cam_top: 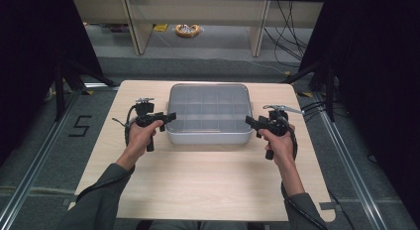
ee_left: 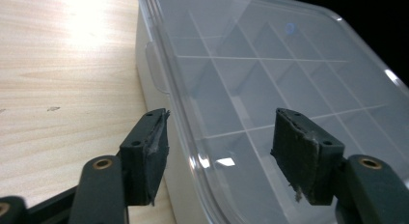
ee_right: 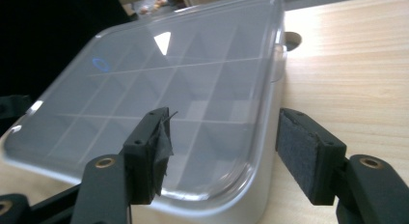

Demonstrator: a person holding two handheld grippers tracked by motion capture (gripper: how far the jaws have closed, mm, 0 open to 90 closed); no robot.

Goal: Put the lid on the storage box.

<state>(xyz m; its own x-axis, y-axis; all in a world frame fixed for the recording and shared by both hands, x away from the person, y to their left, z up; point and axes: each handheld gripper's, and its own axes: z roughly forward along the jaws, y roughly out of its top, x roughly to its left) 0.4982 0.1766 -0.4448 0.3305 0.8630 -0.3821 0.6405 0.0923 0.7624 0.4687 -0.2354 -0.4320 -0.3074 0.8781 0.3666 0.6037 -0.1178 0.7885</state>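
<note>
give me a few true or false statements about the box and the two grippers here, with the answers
1. The compartment box has its clear lid on. True.
2. The left gripper is clamped on the box lid. False: its jaws stand apart at the box's near corner, with the pads pressing on nothing.
3. The right gripper has its jaws open near the box's corner. True.
4. The box sits on the floor beside the table. False: it rests on the wooden table top.
5. The compartments are packed with screws. False: they look empty through the lid.
</note>
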